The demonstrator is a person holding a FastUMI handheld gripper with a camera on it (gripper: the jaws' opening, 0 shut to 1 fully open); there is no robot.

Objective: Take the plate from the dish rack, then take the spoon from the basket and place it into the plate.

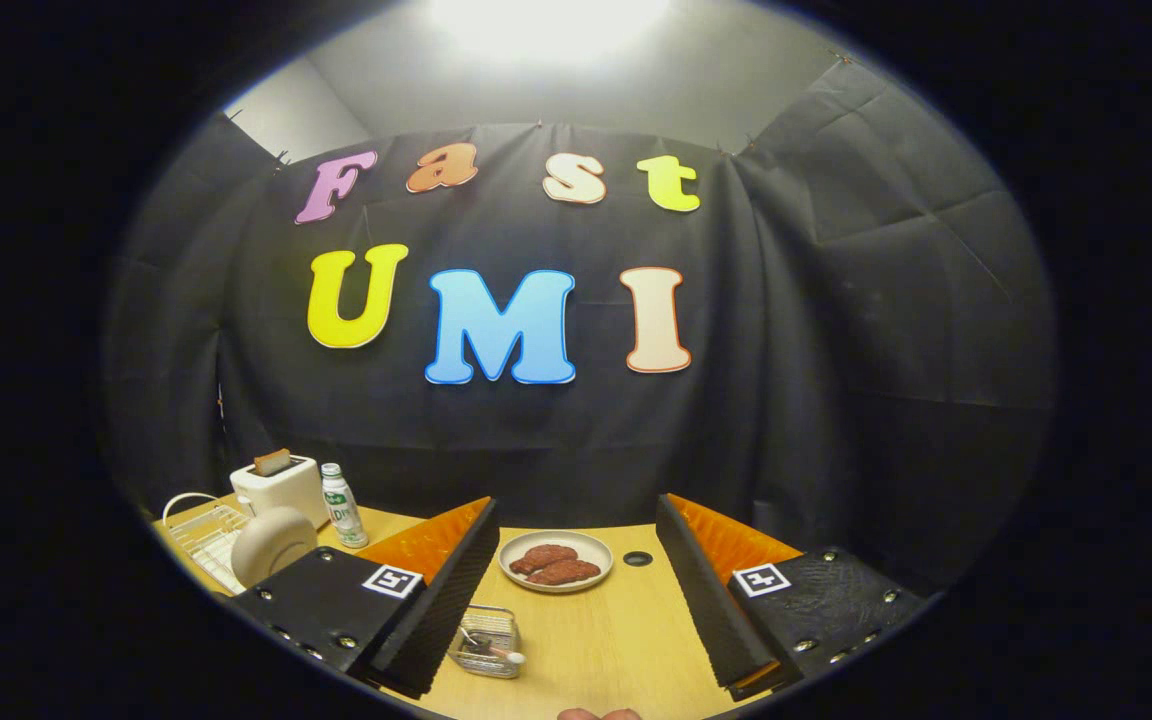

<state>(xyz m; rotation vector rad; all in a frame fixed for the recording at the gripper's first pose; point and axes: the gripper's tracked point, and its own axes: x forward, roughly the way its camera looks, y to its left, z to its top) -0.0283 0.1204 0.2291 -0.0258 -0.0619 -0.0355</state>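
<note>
Fingers [576, 590] hanging spread wide, gripping nothing, while round beige plate [272, 543] is standing on edge in white wire dish rack [198, 533] beyond them, leftward; likely rigid, slick, breakable, so pinch its upper rim.

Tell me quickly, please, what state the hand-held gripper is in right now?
Hand-held gripper: open, fingers spread wide and holding nothing; the small wire basket sits on the table between them.
</note>
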